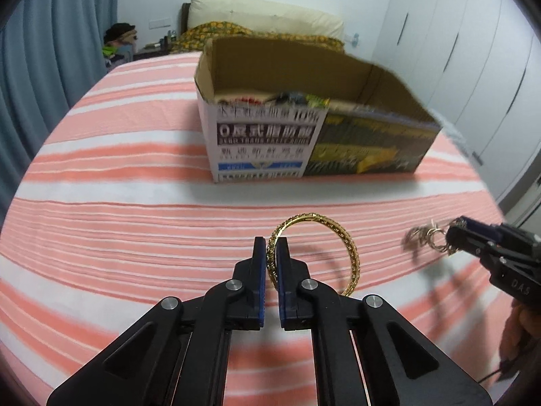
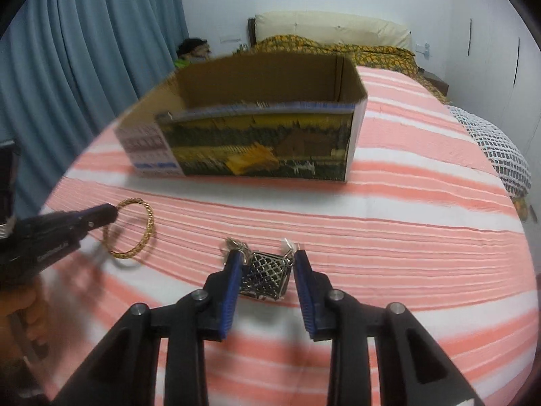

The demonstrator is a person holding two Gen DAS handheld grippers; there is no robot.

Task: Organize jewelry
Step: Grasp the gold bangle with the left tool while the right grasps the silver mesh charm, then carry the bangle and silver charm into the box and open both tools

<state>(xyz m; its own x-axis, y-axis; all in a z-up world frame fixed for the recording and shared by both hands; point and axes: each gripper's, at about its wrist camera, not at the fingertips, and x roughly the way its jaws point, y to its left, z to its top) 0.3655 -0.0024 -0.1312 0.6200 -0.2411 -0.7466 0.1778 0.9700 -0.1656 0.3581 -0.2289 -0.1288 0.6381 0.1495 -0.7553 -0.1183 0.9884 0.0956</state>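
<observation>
The left gripper (image 1: 271, 242) is nearest in its own view; its blue pads are pressed together on the rim of a gold bangle (image 1: 316, 253), which stands lifted above the striped pink and white bedspread (image 1: 135, 209) and throws a shadow on it; from the right wrist view the same bangle (image 2: 130, 230) hangs at the tip of the left gripper (image 2: 110, 213). The right gripper (image 2: 267, 260) has its jaws partly apart with a silver lattice earring piece (image 2: 265, 279) between them; the left pad touches it, the right pad I cannot tell. An open cardboard box (image 1: 338, 142) stands on the bed beyond both grippers, well apart from the jewelry.
</observation>
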